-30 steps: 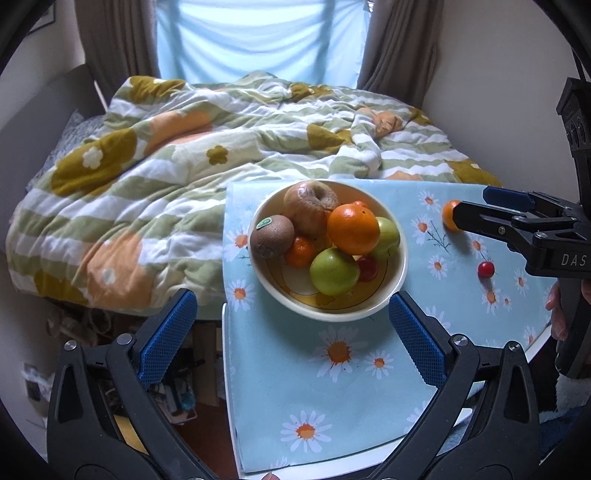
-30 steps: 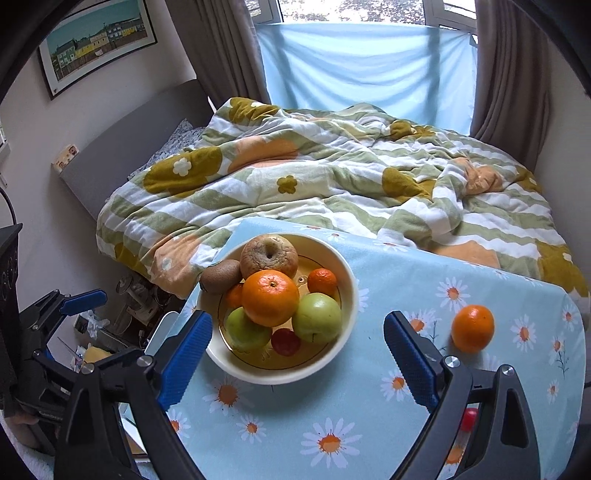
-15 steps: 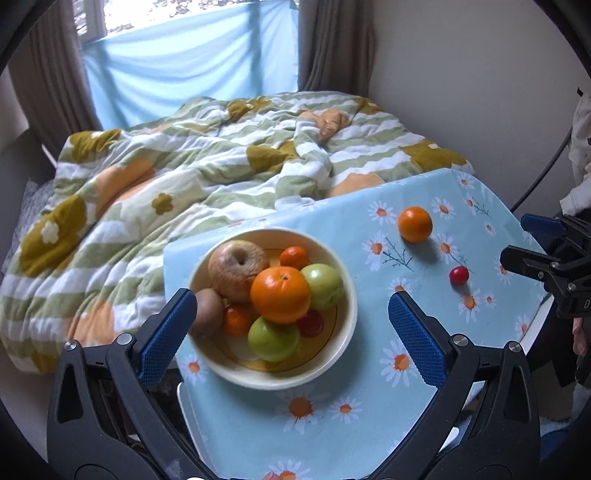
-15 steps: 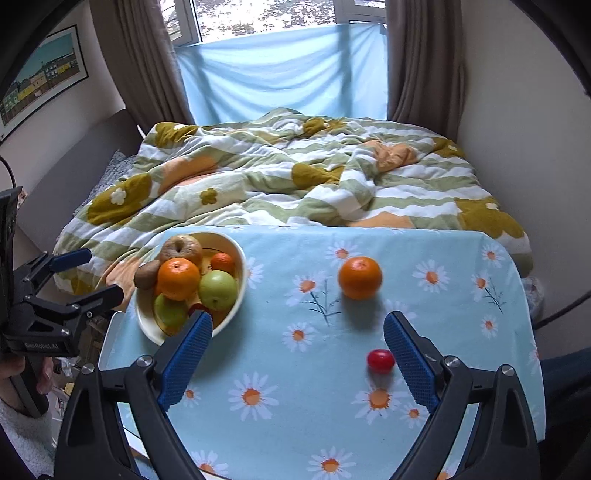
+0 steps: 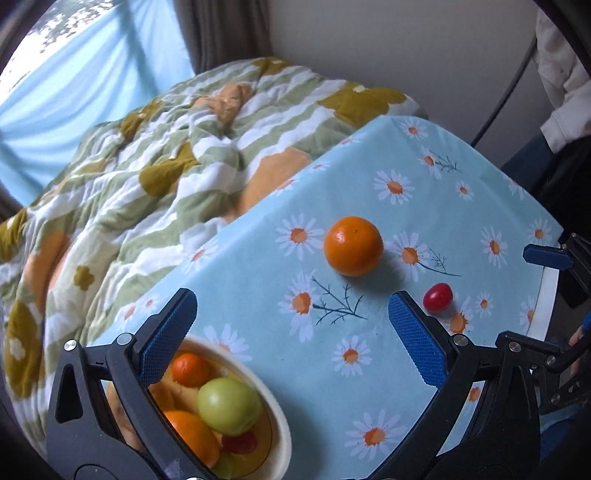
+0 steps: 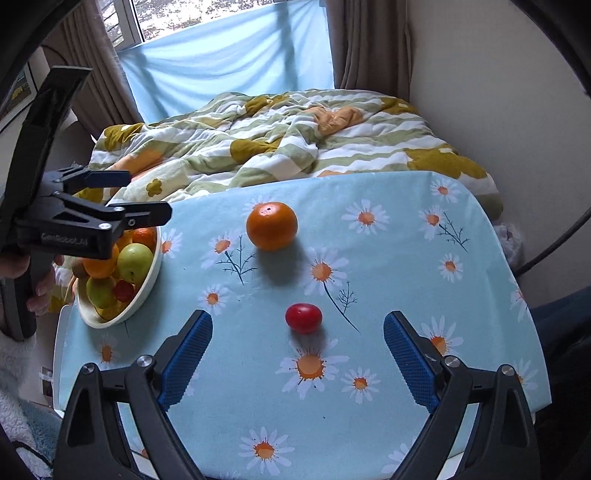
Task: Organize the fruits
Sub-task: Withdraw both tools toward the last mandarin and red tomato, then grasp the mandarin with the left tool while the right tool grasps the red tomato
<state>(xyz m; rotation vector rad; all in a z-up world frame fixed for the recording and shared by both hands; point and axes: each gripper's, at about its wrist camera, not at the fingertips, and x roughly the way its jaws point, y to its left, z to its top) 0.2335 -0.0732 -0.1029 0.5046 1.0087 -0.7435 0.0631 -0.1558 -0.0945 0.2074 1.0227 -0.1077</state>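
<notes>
Lying between the right gripper's spread fingers: a cherry tomato.

The tablecloth is smooth, matt, daisy-printed sheet. The orange has dimpled, slightly glossy peel; the cherry tomato has smooth, glossy skin. The bowl is glazed, cream-coloured ceramic. The quilt is soft, crumpled cloth. The gripper pads are blue with a fine knurled texture; their frames are matt black plastic.

A window covered by a pale blue sheet is seen at upper left, flanked by brown curtains. A bed is covered by a green, white and ochre floral duvet. A plain wall is seen at right.
</notes>
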